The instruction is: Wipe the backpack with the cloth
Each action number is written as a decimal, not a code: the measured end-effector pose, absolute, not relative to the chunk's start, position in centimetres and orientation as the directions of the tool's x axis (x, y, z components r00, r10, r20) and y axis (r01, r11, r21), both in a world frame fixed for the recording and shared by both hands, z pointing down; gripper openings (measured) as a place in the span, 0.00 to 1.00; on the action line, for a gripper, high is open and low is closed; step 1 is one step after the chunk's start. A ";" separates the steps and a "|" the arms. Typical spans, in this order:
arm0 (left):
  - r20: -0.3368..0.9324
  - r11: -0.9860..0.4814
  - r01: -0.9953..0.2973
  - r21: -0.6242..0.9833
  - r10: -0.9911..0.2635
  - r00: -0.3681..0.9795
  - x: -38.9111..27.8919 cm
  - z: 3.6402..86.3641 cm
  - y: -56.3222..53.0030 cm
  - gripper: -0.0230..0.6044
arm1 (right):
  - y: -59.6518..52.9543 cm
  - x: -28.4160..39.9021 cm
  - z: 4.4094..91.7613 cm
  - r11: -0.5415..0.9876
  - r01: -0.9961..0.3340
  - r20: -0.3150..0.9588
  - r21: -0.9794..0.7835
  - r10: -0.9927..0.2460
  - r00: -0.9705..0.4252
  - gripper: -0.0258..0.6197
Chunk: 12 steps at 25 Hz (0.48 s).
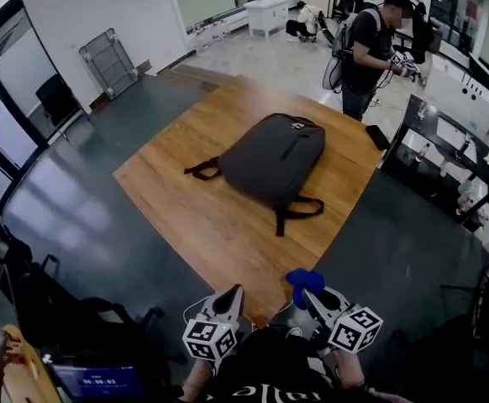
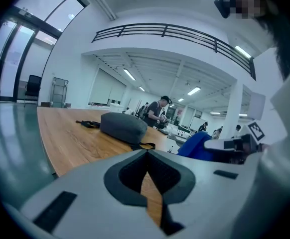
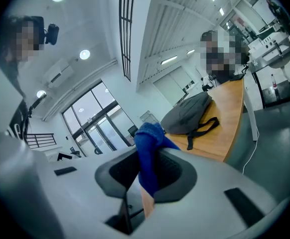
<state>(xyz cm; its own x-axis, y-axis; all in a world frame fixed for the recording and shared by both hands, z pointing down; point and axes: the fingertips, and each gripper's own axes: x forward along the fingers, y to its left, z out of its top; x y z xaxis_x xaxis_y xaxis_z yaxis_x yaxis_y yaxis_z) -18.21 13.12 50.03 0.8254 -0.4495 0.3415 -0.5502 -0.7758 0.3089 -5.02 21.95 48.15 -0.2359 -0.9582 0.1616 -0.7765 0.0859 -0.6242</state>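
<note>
A wooden table (image 1: 194,191) stands on a grey floor (image 1: 85,217); a person (image 1: 364,49) in a dark shirt stands at its far right corner, head bent, hands together in front; a flat black thing (image 1: 377,137) lies on the wood near that corner. A wire rack (image 1: 108,61) leans on the white wall at the far left; a black chair (image 1: 57,99) stands left of it, by the glass. A white cabinet (image 1: 266,13) stands at the back; someone (image 1: 305,19) crouches just beside it. A black bench (image 1: 446,154) on the right carries bottles; a lit screen (image 1: 93,382) shows at the lower left.
</note>
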 end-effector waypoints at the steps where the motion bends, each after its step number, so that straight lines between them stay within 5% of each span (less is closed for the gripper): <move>1: 0.342 -0.775 -0.552 0.308 -0.451 0.824 -18.2 50.1 12.5 0.03 | 21.4 -5.1 48.3 0.087 -0.774 0.161 -0.627 -0.958 -0.238 0.14; 12: 0.303 -0.808 -0.499 0.315 -0.412 0.859 -17.3 50.4 6.0 0.03 | 14.3 -8.1 48.0 0.118 -0.780 0.177 -0.615 -0.943 -0.282 0.14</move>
